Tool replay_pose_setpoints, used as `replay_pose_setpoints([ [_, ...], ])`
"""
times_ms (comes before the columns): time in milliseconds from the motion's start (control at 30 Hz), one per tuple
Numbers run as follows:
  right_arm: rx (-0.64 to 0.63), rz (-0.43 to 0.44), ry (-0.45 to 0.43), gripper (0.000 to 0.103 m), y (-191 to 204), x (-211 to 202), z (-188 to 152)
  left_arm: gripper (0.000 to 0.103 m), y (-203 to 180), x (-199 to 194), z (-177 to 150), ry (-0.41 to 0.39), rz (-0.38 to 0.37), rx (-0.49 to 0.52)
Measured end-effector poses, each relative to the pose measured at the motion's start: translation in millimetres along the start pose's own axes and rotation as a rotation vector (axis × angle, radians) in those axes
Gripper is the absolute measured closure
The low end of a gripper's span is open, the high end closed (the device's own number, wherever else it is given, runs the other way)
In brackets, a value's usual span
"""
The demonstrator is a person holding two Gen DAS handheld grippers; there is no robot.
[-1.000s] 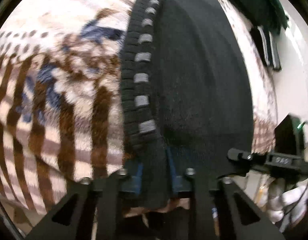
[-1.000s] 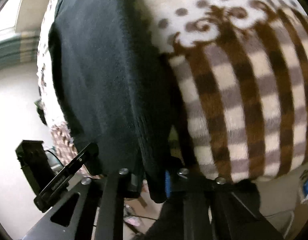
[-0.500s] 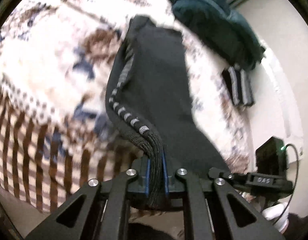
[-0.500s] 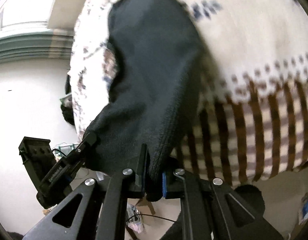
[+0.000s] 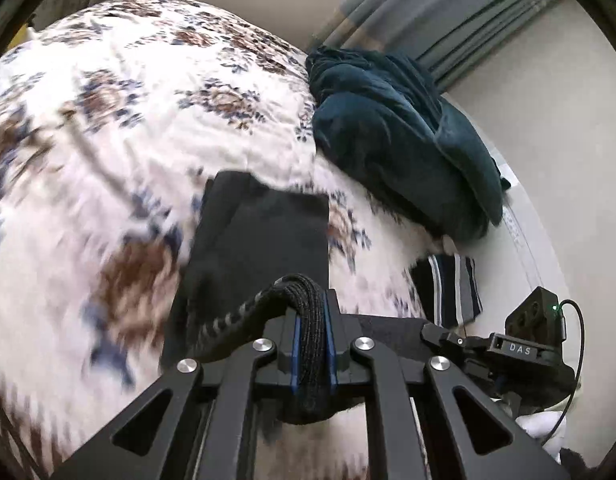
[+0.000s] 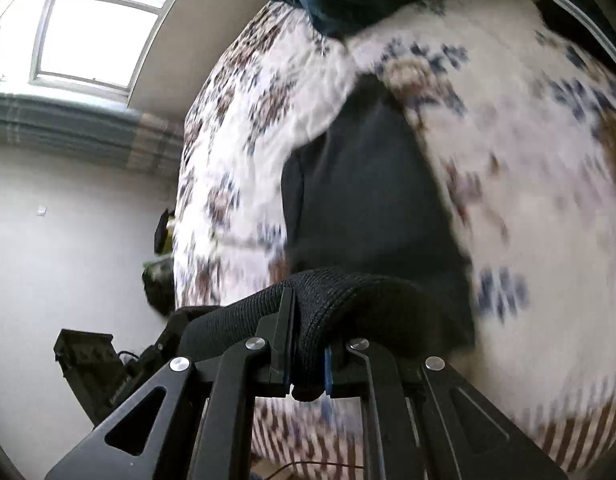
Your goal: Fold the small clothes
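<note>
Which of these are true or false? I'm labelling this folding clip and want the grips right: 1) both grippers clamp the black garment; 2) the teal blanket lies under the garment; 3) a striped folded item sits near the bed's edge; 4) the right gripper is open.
1) True: the left gripper and right gripper both pinch the black knit garment.
2) False: the teal blanket lies apart, farther up the patterned bedspread.
3) True: the striped folded item.
4) False: it is shut on the garment.

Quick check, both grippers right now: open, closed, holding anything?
Left gripper: closed on the ribbed edge of the black garment.
Right gripper: closed on the same black garment's edge.
</note>
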State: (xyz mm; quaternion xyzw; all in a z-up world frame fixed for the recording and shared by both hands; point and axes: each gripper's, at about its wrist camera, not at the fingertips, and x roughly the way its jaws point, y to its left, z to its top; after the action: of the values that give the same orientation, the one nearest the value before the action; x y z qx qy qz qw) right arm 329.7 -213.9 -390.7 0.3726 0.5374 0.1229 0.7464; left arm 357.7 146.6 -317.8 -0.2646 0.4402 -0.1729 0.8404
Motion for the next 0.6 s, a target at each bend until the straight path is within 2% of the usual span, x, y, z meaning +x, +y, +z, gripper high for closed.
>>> replay_pose_setpoints([
  [200,-0.005,-0.091,-0.015,0.092,18,85,130,0.095,41,106,86,0.052,0.042,-0.035],
  [267,-0.011,-0.124,-0.011,0.092,17,114,160,0.095,57,144,109,0.079,0.06,-0.047],
  [367,-0.011,-0.194,0.013,0.092,8,163,206,0.095,73,190,129,0.133,0.078,-0.061],
  [500,0.062,-0.261,0.049,0.092,-23,215,250,0.093,96,258,144,0.267,0.098,-0.09],
  [567,0.117,-0.263,0.065,0.087,-42,230,266,0.088,106,272,148,0.296,0.08,-0.142],
  [600,0.152,-0.224,0.067,0.087,-54,235,274,0.086,114,278,149,0.307,0.065,-0.185],
])
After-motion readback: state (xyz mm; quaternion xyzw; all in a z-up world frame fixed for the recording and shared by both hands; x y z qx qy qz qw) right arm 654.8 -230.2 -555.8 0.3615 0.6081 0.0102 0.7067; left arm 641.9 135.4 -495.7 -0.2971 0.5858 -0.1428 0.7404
